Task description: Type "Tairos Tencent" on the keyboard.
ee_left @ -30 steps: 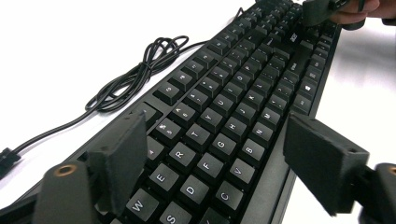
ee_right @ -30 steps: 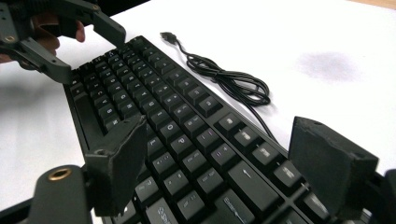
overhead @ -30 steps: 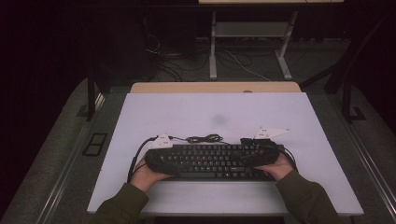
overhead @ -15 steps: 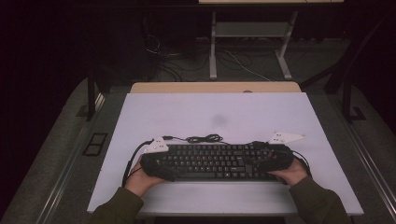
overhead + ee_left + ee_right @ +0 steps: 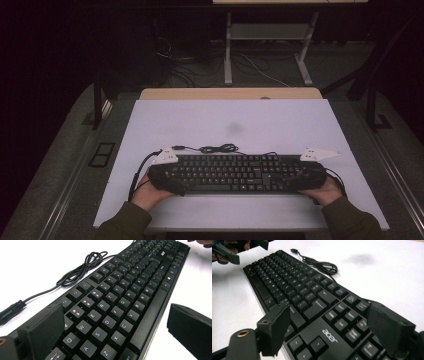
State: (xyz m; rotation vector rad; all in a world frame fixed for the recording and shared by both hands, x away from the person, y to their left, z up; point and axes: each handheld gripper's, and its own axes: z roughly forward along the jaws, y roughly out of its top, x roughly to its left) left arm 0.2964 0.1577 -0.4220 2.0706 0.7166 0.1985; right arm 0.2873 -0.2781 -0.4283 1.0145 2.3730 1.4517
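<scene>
In the high view we see a long black plastic computer keyboard (image 5: 235,172) lying flat near the front edge of the white desk (image 5: 280,125), with its thin black cable (image 5: 215,148) coiled loosely on the desk just behind it. The left gripper (image 5: 167,180) is at the left end of the keyboard and the right gripper (image 5: 305,179) at the right end. No box, tray or other container stands on the desk, so nothing is inside anything.

In the left gripper view the keyboard (image 5: 117,302) runs away from us between the two black jaws. The jaws have just been opening and now stand wide apart: one is over the far edge by the number row, the other is off the near edge above the bare desk, so the left gripper is released.

In the right gripper view the jaws are also spread over the number-pad end of the keyboard (image 5: 317,307) and do not seem to press it, so we judge this gripper released too.

We judge the keyboard light, stiff and smooth, a little slippery on its plastic frame. The keys can give way under pressure, so the short ends of the frame are the better places to grip, and the loose cable (image 5: 322,265) may drag behind.
</scene>
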